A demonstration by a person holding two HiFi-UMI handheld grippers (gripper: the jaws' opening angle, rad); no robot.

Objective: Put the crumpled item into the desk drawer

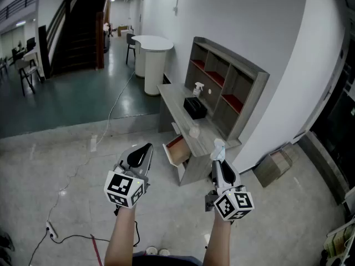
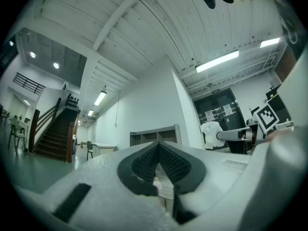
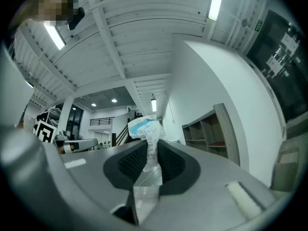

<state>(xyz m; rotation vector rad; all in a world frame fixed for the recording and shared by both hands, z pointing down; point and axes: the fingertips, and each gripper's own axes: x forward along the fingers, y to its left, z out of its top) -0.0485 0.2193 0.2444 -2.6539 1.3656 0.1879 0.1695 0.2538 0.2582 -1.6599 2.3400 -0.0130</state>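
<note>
My right gripper (image 1: 218, 155) is shut on a crumpled white and blue wrapper (image 3: 146, 129), which sticks up from between its black pads (image 3: 131, 161). In the head view the crumpled item (image 1: 219, 147) shows just above the gripper's tip, in front of the grey desk (image 1: 180, 101). The desk drawer (image 1: 178, 150) stands pulled out, with a reddish inside. My left gripper (image 1: 140, 158) is held up to the left of the drawer. Its pads (image 2: 169, 161) meet with nothing between them. From the left gripper view the right gripper (image 2: 230, 135) shows with the wrapper (image 2: 211, 132).
On the desk stand a black box (image 1: 194, 107), a spray bottle (image 1: 198, 89) and a small pale thing (image 1: 194, 131). A shelf unit (image 1: 227, 87) backs the desk. A cardboard box (image 1: 274, 167) sits right of it. Cables (image 1: 66, 226) trail on the floor. A white counter (image 1: 152, 60) stands farther back.
</note>
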